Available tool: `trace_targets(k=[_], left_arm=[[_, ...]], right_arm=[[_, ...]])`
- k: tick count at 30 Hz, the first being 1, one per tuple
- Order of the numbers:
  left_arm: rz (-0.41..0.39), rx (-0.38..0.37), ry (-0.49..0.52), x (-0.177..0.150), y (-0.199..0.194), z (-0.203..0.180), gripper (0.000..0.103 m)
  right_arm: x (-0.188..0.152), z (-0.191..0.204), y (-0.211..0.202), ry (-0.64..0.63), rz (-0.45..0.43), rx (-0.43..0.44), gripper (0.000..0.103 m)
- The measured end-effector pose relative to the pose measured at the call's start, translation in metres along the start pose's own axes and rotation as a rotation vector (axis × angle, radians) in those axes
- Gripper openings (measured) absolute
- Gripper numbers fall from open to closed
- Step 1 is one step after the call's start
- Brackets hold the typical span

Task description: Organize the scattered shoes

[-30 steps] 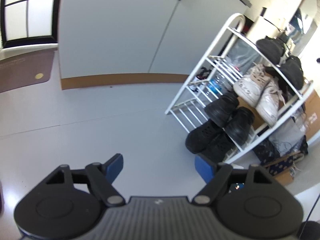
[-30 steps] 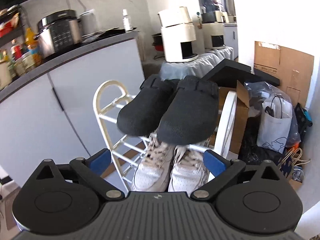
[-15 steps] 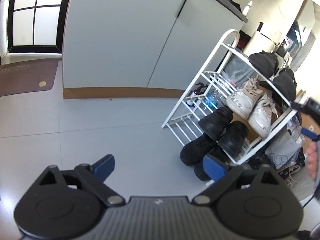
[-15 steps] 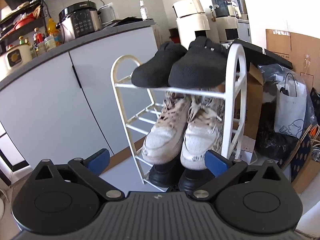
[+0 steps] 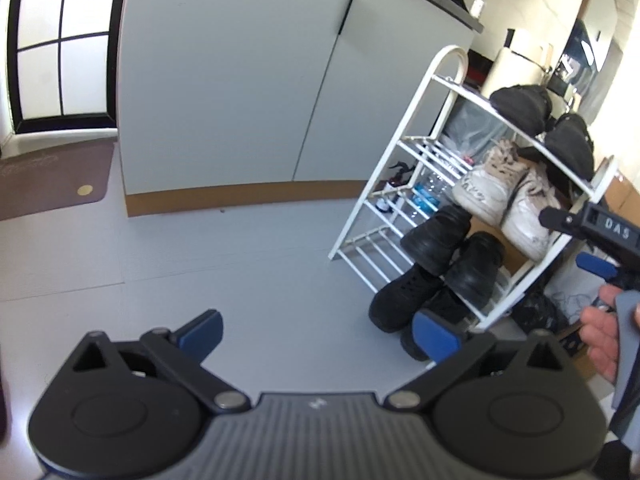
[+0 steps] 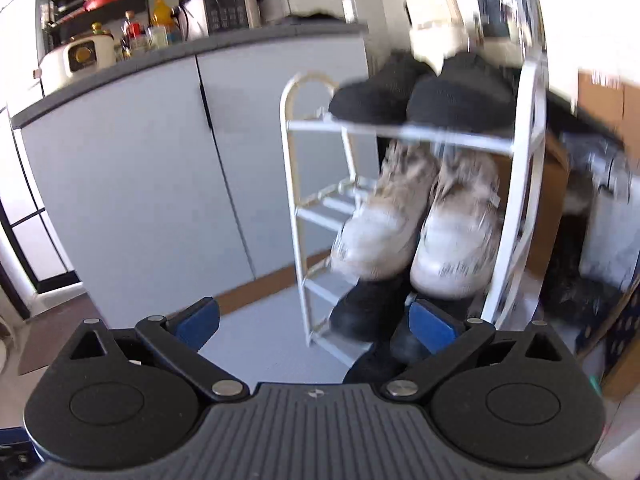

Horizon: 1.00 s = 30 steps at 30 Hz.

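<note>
Light source: daylight through the window (image 5: 60, 48), upper left of the left wrist view.
Glare: walls at the right edge wash out to white.
Blur: right wrist view smears the white sneakers (image 6: 416, 232).
Distortion: fisheye curvature; black corners.

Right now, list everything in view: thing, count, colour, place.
shoe rack: one, white, beside the cabinet.
slippers: two, black, top shelf.
sneakers: two, white, second shelf.
leather shoes: two, black, third shelf.
bottom shoes: two, black, at the rack's foot.
cabinet: one, grey, behind the rack.
door mat: one, brown, on the floor by the window.
appliances: several, on the counter.
cardboard: brown, right of the rack.
left claw: open, empty.
right claw: open, empty.
hand: holding the right claw's handle.
</note>
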<state>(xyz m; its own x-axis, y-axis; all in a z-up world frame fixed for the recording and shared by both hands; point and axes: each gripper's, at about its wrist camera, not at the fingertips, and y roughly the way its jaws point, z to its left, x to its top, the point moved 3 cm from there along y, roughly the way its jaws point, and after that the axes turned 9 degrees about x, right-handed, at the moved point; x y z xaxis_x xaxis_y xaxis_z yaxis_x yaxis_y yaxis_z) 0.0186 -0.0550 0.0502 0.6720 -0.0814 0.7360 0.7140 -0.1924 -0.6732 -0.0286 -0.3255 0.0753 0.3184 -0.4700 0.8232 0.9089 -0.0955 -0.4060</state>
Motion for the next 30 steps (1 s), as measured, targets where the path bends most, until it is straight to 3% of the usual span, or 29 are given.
trace_targets(k=[4,9,14,25,30], left_arm=[[-0.021,0.005,-0.040,0.003,-0.005,0.003,0.103],[-0.074,0.029,-0.046,0.009,-0.018,0.003,0.103],[-0.058,0.057,0.013,0.006,-0.012,-0.004,0.103],[-0.047,0.053,0.013,-0.008,-0.013,-0.005,0.103],[-0.045,0.055,0.021,-0.017,-0.018,-0.006,0.103]], right_arm=[[-0.003,0.012,0.006,-0.054,0.020,-0.012,0.103],[-0.017,0.027,0.008,-0.107,0.063,0.044,0.103],[-0.029,0.038,0.002,-0.146,0.074,0.077,0.103],[-0.055,0.062,-0.010,-0.184,0.120,0.153,0.103],[-0.066,0.067,-0.019,-0.223,0.117,0.133,0.103]])
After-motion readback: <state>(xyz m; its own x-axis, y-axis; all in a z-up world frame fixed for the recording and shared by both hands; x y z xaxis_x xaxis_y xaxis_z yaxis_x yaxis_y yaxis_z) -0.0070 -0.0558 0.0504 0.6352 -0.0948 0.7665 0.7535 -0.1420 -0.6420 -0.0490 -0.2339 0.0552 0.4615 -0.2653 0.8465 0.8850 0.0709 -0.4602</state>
